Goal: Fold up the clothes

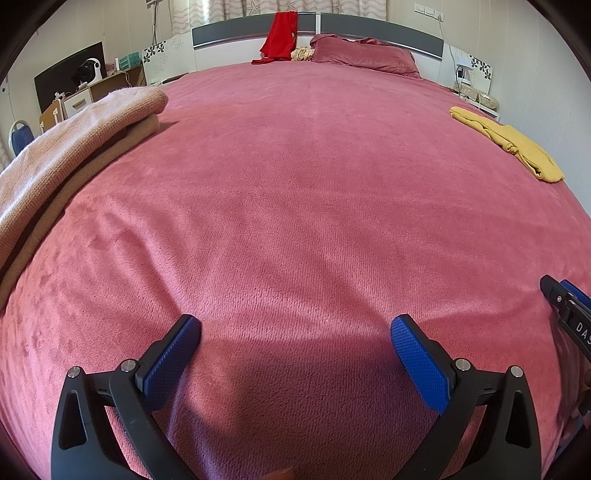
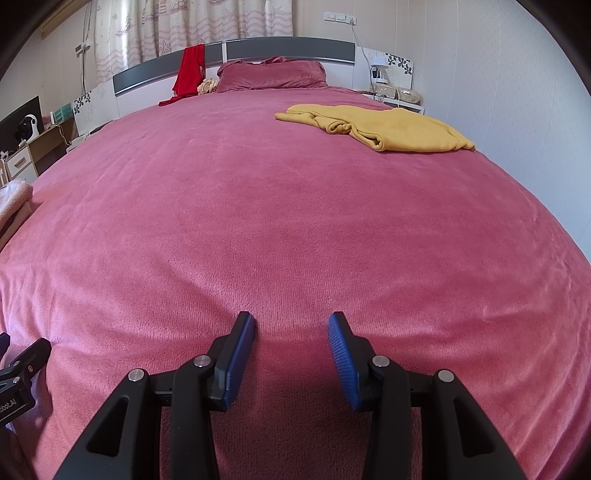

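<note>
- The left hand-held gripper (image 1: 295,332) sits at the bottom of the left wrist view, its 2 blue pads spread wide apart with nothing between them, only the pink bed cover (image 1: 295,192) beneath.
- The right hand-held gripper (image 2: 291,325) sits at the bottom centre of the right wrist view, jaws parted by a narrower gap and holding nothing.
- The yellow garment (image 2: 384,127) lies crumpled in the upper right of the right wrist view, near the bed's right edge and well apart from both grippers.
- A folded stack of pink and tan knitwear (image 1: 74,140) rests along the left edge of the left wrist view, by the bed's left side.
- A red garment (image 1: 279,37) hangs over the headboard (image 1: 388,33) at top centre, beside a pillow (image 1: 369,55).
- Between the stack and the yellow garment, the bed cover stretches broad and flat from the grippers toward the pillow.
</note>
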